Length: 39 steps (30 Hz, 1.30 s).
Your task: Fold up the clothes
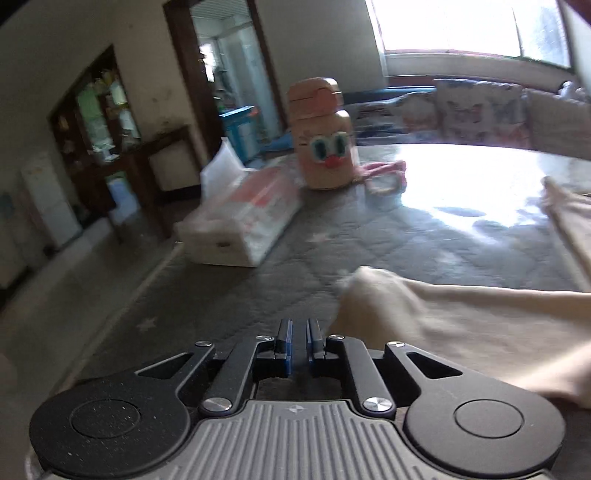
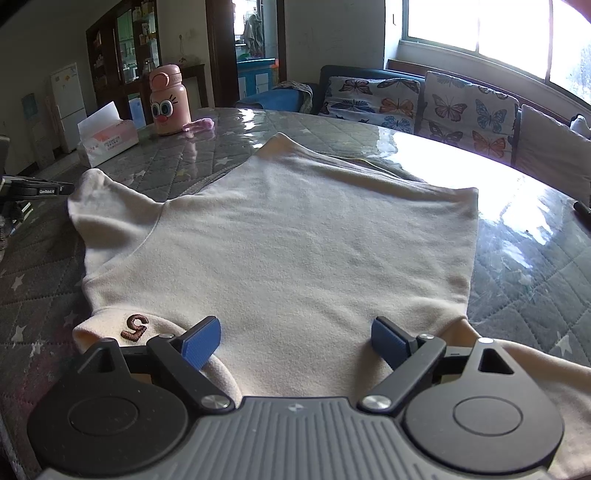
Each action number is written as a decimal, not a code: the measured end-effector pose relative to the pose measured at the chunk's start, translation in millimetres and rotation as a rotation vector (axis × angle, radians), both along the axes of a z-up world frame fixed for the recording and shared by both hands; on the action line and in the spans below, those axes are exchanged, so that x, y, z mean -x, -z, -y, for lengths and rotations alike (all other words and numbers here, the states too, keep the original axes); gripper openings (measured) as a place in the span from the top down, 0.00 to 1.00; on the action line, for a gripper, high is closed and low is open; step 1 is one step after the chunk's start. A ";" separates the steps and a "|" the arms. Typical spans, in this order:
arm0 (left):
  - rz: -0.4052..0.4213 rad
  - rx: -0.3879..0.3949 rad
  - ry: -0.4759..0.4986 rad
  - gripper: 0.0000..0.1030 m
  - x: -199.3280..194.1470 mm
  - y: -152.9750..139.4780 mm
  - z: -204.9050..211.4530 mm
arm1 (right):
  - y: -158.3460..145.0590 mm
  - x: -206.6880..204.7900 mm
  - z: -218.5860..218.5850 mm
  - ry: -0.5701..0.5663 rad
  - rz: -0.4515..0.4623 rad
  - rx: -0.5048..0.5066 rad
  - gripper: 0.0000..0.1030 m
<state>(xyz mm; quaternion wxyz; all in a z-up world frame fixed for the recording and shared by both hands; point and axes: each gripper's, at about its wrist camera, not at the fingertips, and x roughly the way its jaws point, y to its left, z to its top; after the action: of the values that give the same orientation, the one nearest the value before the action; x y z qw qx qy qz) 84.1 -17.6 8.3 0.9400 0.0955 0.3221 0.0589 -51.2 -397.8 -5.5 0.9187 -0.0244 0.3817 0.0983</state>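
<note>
A cream shirt (image 2: 295, 236) lay spread flat on the desk (image 2: 535, 280), which was covered by a grey quilted cloth with white stars under a shiny clear sheet. A brown figure "5" (image 2: 135, 326) was stitched on the near left part of the shirt. The right tool (image 2: 295, 338) hung low over the near edge of the shirt with its blue pads wide apart and nothing between them. The left tool (image 1: 299, 336) sat at the left of the desk, its two fingers drawn close together with only a thin gap and no cloth in it; a corner of the shirt (image 1: 369, 291) lay just beside it on the right. The left wrist view was blurred. At the far left of the desk stood a pink bottle (image 2: 169, 100) with a cartoon face, a white tissue box (image 2: 108, 142) near it, and a small pink cloth (image 2: 199, 125) beside the bottle. Butterfly cushions (image 2: 424, 103) lined a bench beyond the desk, under a bright window (image 2: 480, 26).
</note>
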 end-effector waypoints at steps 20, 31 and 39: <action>-0.021 0.029 0.388 0.64 47.2 -2.4 102.4 | -0.1 2.7 1.7 0.002 0.005 -0.011 0.12; 0.019 -0.065 0.352 0.55 64.3 2.3 85.2 | -0.8 16.7 5.0 -0.012 0.007 -0.016 0.11; 0.008 -0.022 0.336 0.53 62.6 -14.3 86.2 | -11.6 38.2 12.0 -0.032 0.021 -0.033 0.11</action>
<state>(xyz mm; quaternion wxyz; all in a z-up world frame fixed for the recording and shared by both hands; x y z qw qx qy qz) 21.5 -103.8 22.6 0.9368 0.1580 0.2972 -0.0954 -89.5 -409.8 6.2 0.9213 -0.0162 0.3698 0.1192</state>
